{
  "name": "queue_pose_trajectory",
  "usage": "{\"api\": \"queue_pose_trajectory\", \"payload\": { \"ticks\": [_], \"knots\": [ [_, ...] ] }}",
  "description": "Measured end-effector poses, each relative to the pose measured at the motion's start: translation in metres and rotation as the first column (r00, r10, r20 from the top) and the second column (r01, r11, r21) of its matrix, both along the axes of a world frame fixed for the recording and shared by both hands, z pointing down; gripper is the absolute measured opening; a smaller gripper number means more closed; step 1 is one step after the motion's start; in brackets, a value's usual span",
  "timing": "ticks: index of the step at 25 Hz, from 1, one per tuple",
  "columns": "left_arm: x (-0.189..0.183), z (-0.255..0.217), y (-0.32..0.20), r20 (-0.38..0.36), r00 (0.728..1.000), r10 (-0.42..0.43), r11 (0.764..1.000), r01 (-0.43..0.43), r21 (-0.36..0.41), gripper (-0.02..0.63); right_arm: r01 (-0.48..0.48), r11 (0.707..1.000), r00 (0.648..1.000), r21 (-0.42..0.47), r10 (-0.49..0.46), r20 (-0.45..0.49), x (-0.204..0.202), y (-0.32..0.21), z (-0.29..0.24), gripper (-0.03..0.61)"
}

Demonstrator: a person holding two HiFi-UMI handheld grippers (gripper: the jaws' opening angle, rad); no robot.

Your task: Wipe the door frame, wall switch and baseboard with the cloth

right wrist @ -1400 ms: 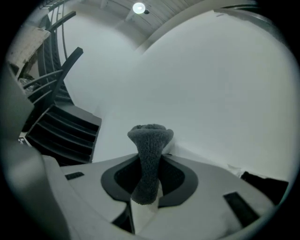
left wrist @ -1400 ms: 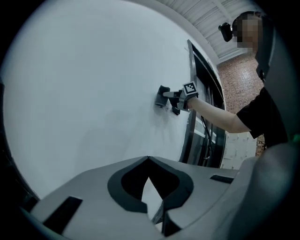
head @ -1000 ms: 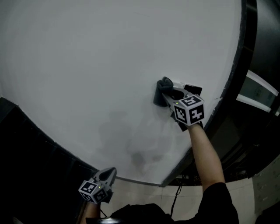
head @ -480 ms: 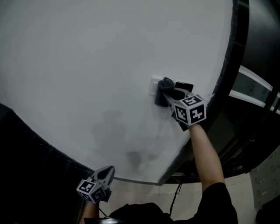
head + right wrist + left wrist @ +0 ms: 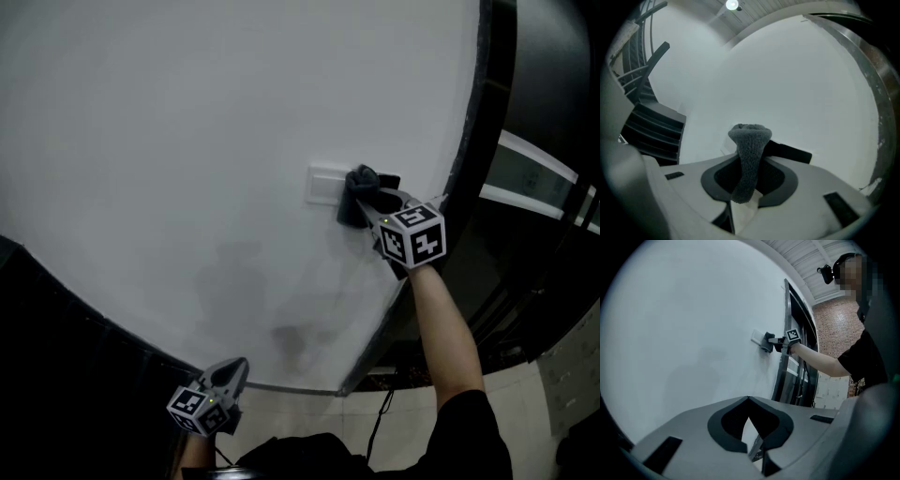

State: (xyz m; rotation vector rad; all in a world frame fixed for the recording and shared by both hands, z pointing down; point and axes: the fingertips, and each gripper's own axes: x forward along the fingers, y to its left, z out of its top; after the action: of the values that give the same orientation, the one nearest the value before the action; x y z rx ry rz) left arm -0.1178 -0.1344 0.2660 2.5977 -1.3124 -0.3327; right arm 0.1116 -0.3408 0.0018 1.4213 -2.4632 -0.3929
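Head view: the right gripper (image 5: 377, 202) reaches up to the white wall (image 5: 187, 141), its marker cube towards the camera and the person's bare forearm (image 5: 441, 319) trailing down to 5 o'clock. Its jaws are clamped on a dark grey cloth (image 5: 356, 192), and the bunched end of the cloth is pressed to the wall at the 3 o'clock edge of the white wall switch (image 5: 323, 185), touching that edge. The right gripper view shows the same grip: a rolled strip of cloth stands pinched between the two jaws, with its rounded top against the wall. The dark door frame (image 5: 478, 141) runs along the wall's 3 o'clock side, near the cloth but apart from it. The left gripper (image 5: 234, 370) hangs low at 7 o'clock, well apart from the switch, pointing up towards the wall. In the left gripper view its jaws meet at the tips with nothing between them, and the wall fills the view beyond.
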Motion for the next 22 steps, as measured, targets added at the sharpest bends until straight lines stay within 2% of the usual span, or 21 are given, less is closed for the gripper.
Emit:
{"api": "queue_pose_trajectory", "payload": {
  "ticks": [7,12,22],
  "knots": [
    [0.000,0.003,-0.002,0.015,1.000,0.012,1.000,-0.012,-0.006,-0.009,-0.013,1.000,0.999,-0.015,0.014,0.033,0.013,0.000,0.001,0.093],
    [0.010,0.002,0.003,0.032,0.999,-0.002,1.000,0.002,-0.009,-0.009,-0.017,1.000,0.999,-0.022,0.018,0.048,0.031,0.002,0.003,0.094],
    [0.027,0.002,0.005,0.040,0.999,0.024,1.000,-0.023,-0.021,-0.009,-0.064,0.998,0.994,-0.030,0.066,0.084,0.062,0.005,0.006,0.094]
  ]
}}
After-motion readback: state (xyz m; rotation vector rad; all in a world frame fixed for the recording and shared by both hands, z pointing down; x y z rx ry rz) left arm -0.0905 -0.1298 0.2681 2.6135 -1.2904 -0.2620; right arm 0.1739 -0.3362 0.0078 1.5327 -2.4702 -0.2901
